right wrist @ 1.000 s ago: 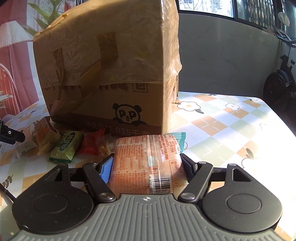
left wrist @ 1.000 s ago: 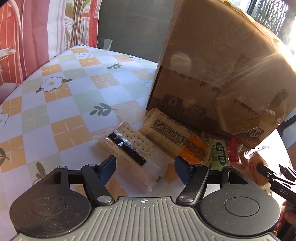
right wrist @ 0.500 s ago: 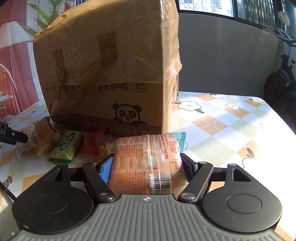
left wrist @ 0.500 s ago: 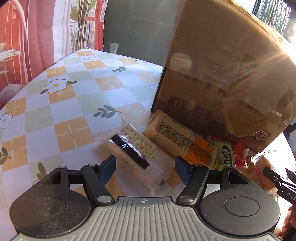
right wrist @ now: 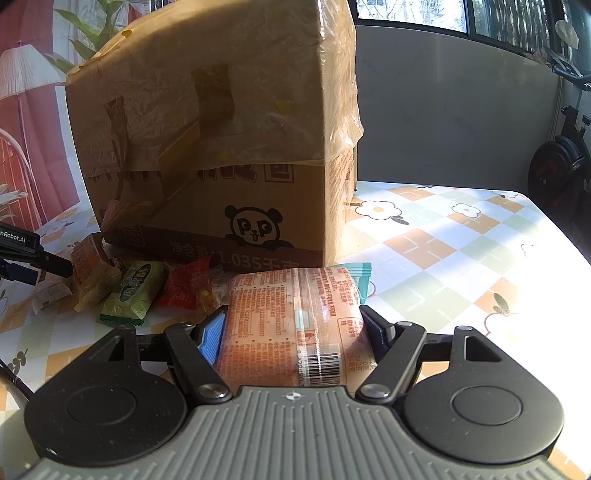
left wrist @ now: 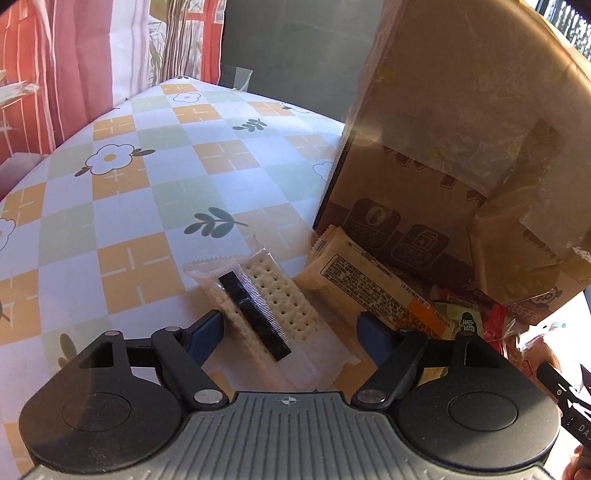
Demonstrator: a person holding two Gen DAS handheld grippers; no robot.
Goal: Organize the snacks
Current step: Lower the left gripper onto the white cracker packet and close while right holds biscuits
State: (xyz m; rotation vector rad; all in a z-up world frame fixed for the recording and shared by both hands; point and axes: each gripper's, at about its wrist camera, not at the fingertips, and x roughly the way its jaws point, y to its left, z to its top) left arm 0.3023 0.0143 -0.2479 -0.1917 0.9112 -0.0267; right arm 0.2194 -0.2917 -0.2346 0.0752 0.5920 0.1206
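Crackers (left wrist: pixel 266 314) lie between the left hand-held gripper (left wrist: pixel 291 332), whose jaws have just been opening, unpressed.

Table (left wrist: pixel 155 206) w/ checked cloth: orange, green, white squares, flowers & leaves. Red-white curtain (left wrist: pixel 74 55) on left, grey wall (right wrist: pixel 443 110) behind. Windows (right wrist: pixel 443 11) up top, strong sun on cloth. Exercise bike (right wrist: pixel 561 162) at right.

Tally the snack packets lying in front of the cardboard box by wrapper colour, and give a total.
Clear, cracker packet: 1
Yellow-and-orange, flat packet: 1
Green, small packet: 1
Red, small packet: 1
Orange printed, large packet: 1
Teal, packet end mostly hidden behind the large one: 1
Total: 6 that can be told apart; a few more small wrappers in the pile are too jumbled to count.
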